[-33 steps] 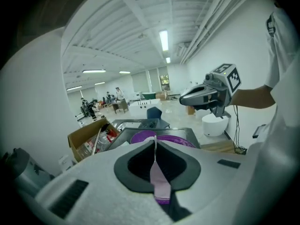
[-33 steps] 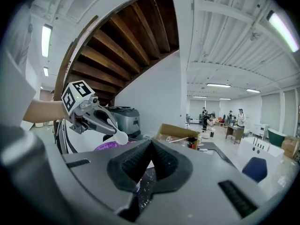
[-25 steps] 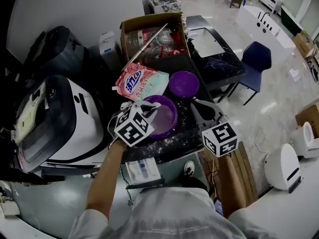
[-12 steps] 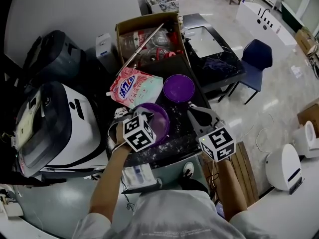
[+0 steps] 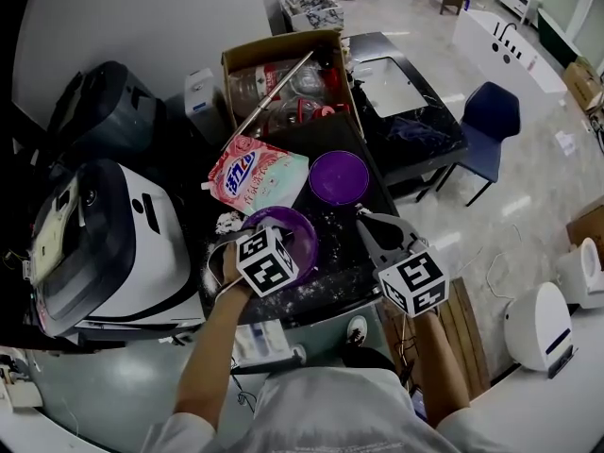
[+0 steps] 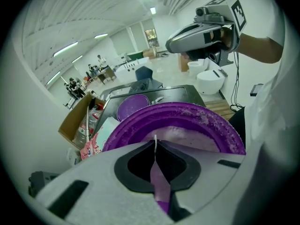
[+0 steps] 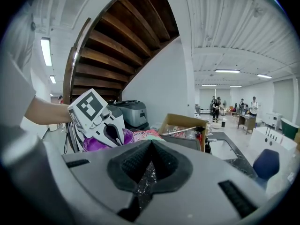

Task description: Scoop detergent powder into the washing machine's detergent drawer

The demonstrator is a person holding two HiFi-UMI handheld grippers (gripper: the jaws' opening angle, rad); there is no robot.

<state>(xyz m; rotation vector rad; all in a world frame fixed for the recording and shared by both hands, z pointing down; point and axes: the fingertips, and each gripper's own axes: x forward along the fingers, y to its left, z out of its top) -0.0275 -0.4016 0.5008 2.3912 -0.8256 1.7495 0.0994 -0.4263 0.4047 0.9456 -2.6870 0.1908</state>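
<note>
Head view only: open drawer [image 5: 266, 340] sticking out of the front below the counter [image 5: 330, 274] edge, just beside the person's left forearm; white appliance w/ dark lid [image 5: 113, 243] at left; blue chair [image 5: 491, 119] at right. Left gripper view only: left tool [image 6: 155, 142] clamped on near rim of purple bowl [image 6: 140, 125], thin purple edge betw. its pads. Right gripper view: right tool [image 7: 151, 145] tips together, nothing held, speckled counter under it. Containers: bowl has pale detergent powder [image 6: 187, 140] inside, grains stuck to inner wall; purple lid [image 5: 338, 177] lies just beyond bowl; cardboard box [image 5: 283, 69] at back w/ clear bottles and a long metal rod across it; pink detergent bag [image 5: 257, 173] flat betw. box and bowl. Spilt white powder on counter round bowl. Writing: blue characters on bag, too small to read; black-and-white square markers on both tool cubes.
</note>
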